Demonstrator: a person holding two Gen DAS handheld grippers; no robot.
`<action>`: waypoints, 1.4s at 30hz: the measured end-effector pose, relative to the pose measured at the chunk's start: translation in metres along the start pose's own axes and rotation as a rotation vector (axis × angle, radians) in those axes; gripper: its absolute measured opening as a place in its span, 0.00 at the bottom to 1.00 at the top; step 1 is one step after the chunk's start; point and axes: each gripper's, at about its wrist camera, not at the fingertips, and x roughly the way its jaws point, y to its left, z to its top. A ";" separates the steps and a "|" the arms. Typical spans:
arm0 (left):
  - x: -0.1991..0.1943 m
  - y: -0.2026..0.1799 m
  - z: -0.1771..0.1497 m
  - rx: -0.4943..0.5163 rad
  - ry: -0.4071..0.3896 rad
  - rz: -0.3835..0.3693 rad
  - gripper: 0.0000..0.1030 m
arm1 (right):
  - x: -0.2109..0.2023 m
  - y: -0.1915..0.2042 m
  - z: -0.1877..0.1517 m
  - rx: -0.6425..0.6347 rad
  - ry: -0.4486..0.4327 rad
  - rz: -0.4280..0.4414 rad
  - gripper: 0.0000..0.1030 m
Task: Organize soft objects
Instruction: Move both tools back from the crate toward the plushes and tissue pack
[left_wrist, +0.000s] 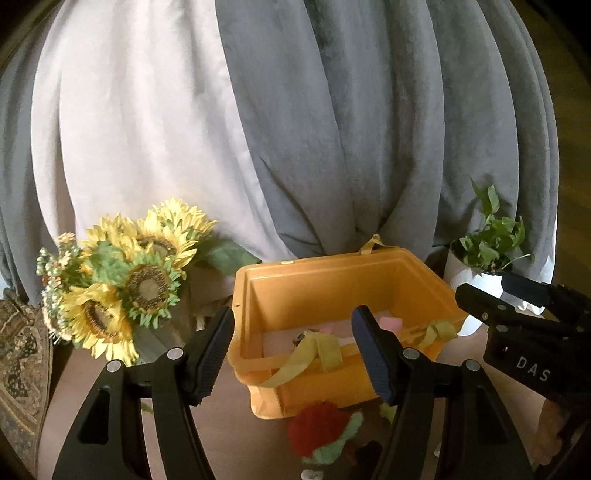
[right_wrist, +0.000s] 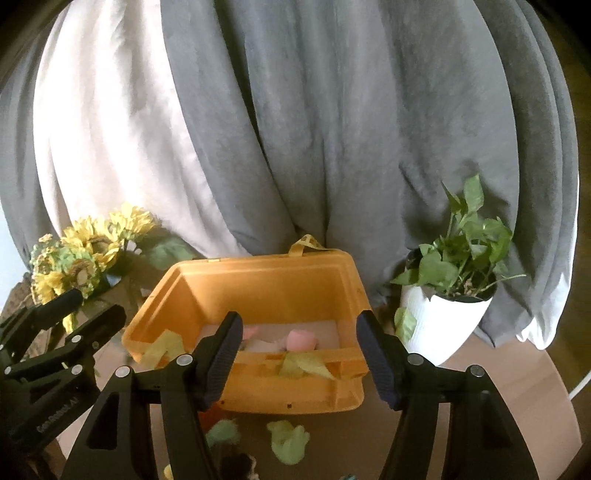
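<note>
An orange plastic bin (left_wrist: 332, 264) (right_wrist: 258, 266) with yellow ribbon handles stands on the table. A pink soft toy (right_wrist: 301, 339) (left_wrist: 389, 324) lies inside it. In front of the bin lie a red and green plush (left_wrist: 321, 428) and pale green soft pieces (right_wrist: 290, 441). My left gripper (left_wrist: 291, 354) hovers open over the bin's near left part, holding nothing. My right gripper (right_wrist: 299, 362) is open above the bin's front wall, also without a load. Each one shows in the other's view: the right gripper (left_wrist: 484, 286) beside the bin's right rim, the left gripper (right_wrist: 98, 304) at its left.
Artificial sunflowers (left_wrist: 140, 280) (right_wrist: 81, 258) stand left of the bin. A potted green plant (right_wrist: 450, 306) (left_wrist: 480, 258) in a white pot stands to its right. Grey and white curtains (right_wrist: 332, 147) hang close behind. A patterned cushion (left_wrist: 18, 354) sits at far left.
</note>
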 end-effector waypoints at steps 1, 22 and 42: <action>-0.002 0.000 -0.001 0.000 0.000 0.001 0.64 | -0.002 0.000 -0.001 -0.001 0.000 -0.002 0.67; -0.050 -0.025 -0.040 0.048 0.043 -0.027 0.65 | -0.051 -0.017 -0.039 -0.001 0.026 -0.061 0.72; -0.060 -0.045 -0.097 0.121 0.166 -0.053 0.69 | -0.058 -0.027 -0.100 0.000 0.155 -0.059 0.78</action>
